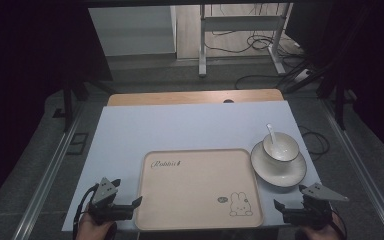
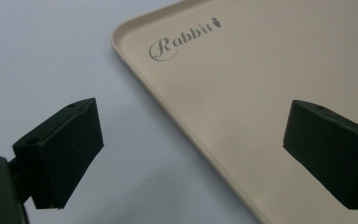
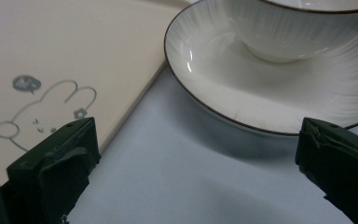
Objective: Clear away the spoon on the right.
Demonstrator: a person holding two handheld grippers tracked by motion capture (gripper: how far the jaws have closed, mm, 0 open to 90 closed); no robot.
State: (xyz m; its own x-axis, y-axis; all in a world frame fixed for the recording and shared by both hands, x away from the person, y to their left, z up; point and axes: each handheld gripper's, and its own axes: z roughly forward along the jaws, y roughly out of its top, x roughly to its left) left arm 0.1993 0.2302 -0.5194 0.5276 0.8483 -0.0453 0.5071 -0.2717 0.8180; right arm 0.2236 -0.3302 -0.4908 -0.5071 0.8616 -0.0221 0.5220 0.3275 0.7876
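The beige tray (image 1: 198, 187) lies flat at the near middle of the white table (image 1: 130, 135), between the two grippers. Script along its far left corner reads "Rabbit" (image 2: 182, 41), and a line-drawn rabbit (image 3: 42, 112) with a small speech bubble sits in its near right corner. Just beside the tray's right edge stands a white saucer (image 1: 279, 169) carrying a bowl (image 1: 281, 147) with a spoon (image 1: 271, 134) in it. The left gripper (image 1: 122, 205) hovers at the tray's near left corner, jaws wide apart and holding nothing. The right gripper (image 1: 292, 206) waits just short of the saucer, jaws likewise spread and empty. The right gripper view reveals the saucer's thin dark rim.
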